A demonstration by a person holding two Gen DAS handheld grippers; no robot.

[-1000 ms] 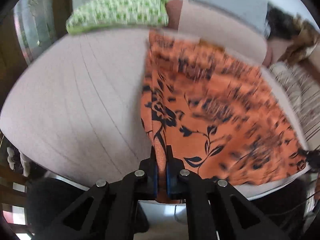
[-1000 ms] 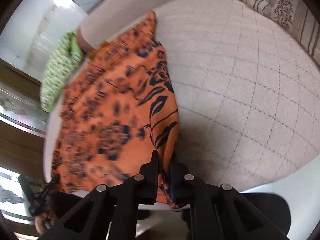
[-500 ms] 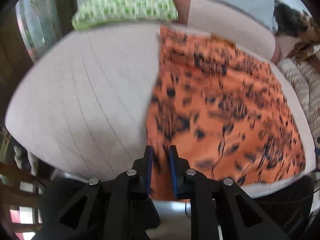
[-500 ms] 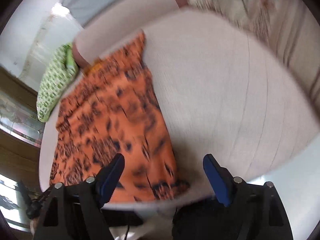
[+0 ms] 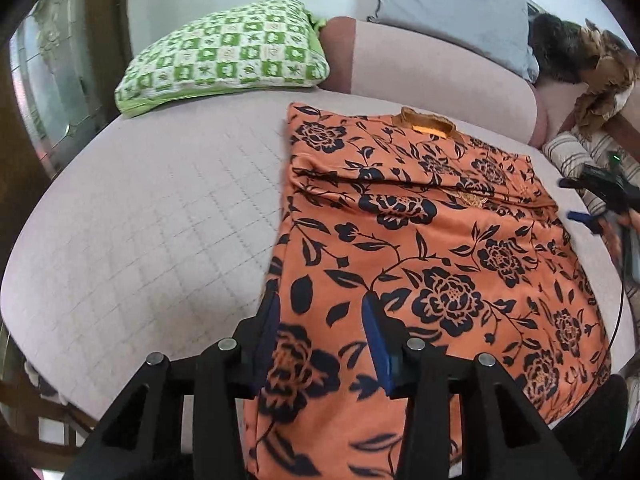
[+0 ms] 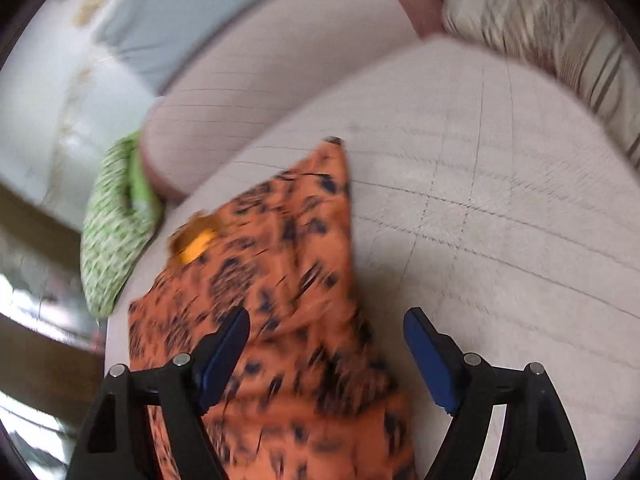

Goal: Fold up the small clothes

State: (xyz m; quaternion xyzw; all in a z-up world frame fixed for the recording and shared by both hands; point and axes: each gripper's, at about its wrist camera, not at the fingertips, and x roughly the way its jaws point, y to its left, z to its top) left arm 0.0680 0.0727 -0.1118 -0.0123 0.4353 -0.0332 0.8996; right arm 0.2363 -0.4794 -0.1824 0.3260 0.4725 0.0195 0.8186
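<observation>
**Pink couch seat, orange cloth lying flat**

Pink quilted couch seat fills both of your views, with a green checked pillow at its back edge and a grey cushion behind that. Your orange flowered garment lies spread flat on the seat. Its bottom hem hangs over the front edge, and its neck points to the back edge.

Your left gripper sits over the garment's left side near the front edge. Its jaws have just been opening. Cloth lies between them, but the blue pads do not pinch it.

Your right gripper stands wide apart over the garment's right side. That view is blurry, so the cloth there looks loose, but it is hard to be sure. Striped fabric lies at the seat's far right corner.
</observation>
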